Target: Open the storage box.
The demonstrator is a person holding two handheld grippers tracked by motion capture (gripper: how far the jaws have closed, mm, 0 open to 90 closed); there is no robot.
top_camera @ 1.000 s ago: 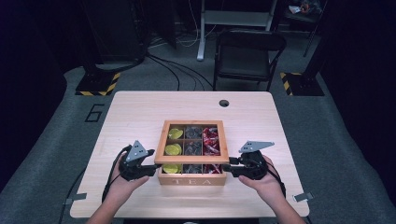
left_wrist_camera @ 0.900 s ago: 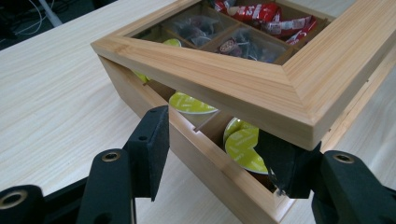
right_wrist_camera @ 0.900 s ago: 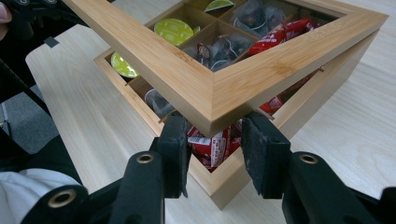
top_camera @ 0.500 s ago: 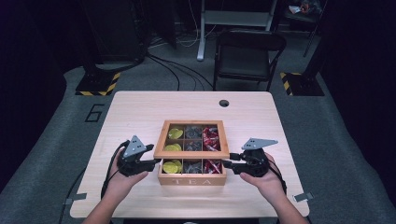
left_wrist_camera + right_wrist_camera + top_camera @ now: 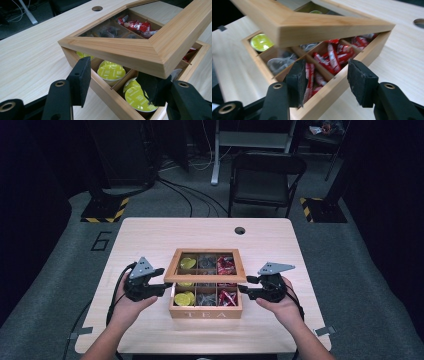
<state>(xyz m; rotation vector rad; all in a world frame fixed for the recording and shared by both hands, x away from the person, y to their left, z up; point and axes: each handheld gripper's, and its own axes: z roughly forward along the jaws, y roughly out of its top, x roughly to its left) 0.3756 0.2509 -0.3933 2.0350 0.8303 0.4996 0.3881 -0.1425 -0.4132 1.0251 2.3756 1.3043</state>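
Two tongs (image 5: 167, 287) (image 5: 243, 288) flanking half-lifted lid (image 5: 205, 265)

Bare table (image 5: 150, 240) lies free across the upper and left of the high view, while the raised lid (image 5: 206, 266) overhangs the tea box (image 5: 205, 312) at centre, narrowing entry to its near compartments.

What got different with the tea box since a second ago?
The lid has tipped up at the front, so the tea box is partly open. The left gripper rose with it, one jaw under the lid's edge. The right gripper has just been opening its jaws, nothing pinched between them. Box, capsules and table stayed put.
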